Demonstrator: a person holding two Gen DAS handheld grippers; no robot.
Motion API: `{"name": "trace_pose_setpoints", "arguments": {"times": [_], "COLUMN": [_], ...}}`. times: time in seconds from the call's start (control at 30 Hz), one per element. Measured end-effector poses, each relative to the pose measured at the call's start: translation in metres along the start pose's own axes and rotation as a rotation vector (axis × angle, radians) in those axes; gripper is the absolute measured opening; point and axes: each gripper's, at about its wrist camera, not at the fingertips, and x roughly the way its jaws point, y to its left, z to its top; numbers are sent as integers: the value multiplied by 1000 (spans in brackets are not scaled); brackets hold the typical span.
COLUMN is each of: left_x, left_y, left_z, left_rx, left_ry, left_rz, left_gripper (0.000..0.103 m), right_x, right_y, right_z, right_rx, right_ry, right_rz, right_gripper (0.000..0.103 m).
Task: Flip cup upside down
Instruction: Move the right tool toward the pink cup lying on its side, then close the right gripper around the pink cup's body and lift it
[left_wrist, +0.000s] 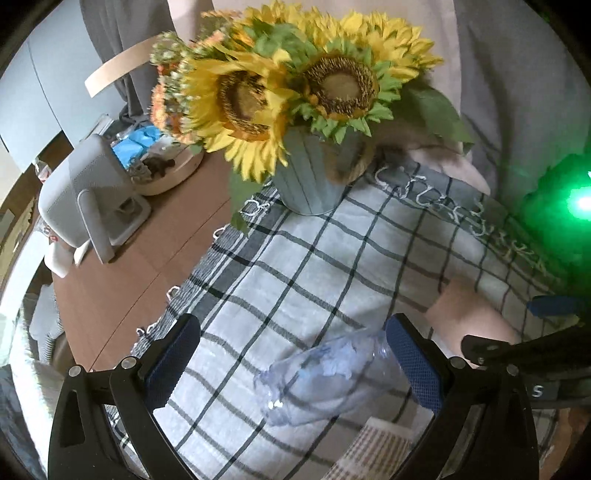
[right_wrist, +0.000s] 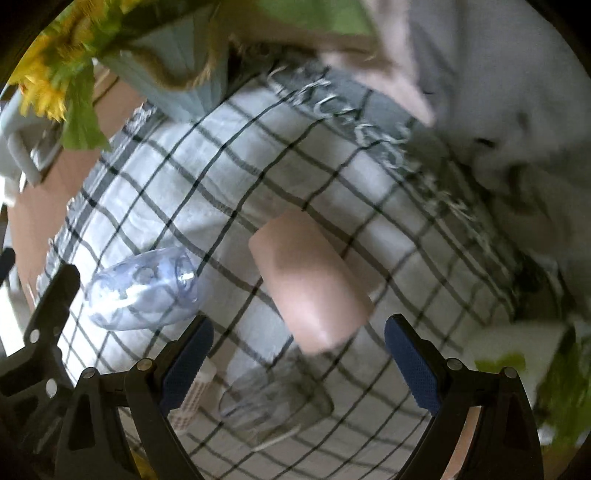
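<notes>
A clear plastic cup (left_wrist: 325, 376) stands on the checked cloth (left_wrist: 295, 266) between the fingers of my open left gripper (left_wrist: 291, 365), nearer the right finger; it also shows in the right wrist view (right_wrist: 144, 288). A pink cup (right_wrist: 310, 280) stands just ahead of my open right gripper (right_wrist: 295, 365), between and beyond its fingers; it shows at the right edge of the left wrist view (left_wrist: 465, 310). A third clear cup (right_wrist: 266, 398) sits low between the right fingers, blurred. Whether these cups are upright or upside down I cannot tell.
A ribbed grey vase of sunflowers (left_wrist: 306, 173) stands at the cloth's far edge. A white stand device (left_wrist: 92, 195) and a bowl of small items (left_wrist: 166, 166) sit on the brown table (left_wrist: 110, 295) to the left. A person in grey sits behind.
</notes>
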Motion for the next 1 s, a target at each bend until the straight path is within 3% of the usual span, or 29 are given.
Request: {"name": "trace_pose_setpoints", "arguments": {"times": [0.3,0.5,0.8,1.0], "left_x": [31,40,38,14], "left_y": [-24,-30,-30,-24], "left_z": [9,10,8,4], "left_rx": [20,38,61,68], "left_ry": [63,85,87,45], "left_rz": [54,68,72,15], "left_gripper": [103,103,103,103], "right_x": [65,83,70,22], "right_y": [-18,-22,-34,-45], "right_z": [26,29,18,4], "right_rx": [4,3,43,94], "right_ry": [148,179,153,61], "right_rz": [78,82,55,7], "right_gripper": [91,86,83,81]}}
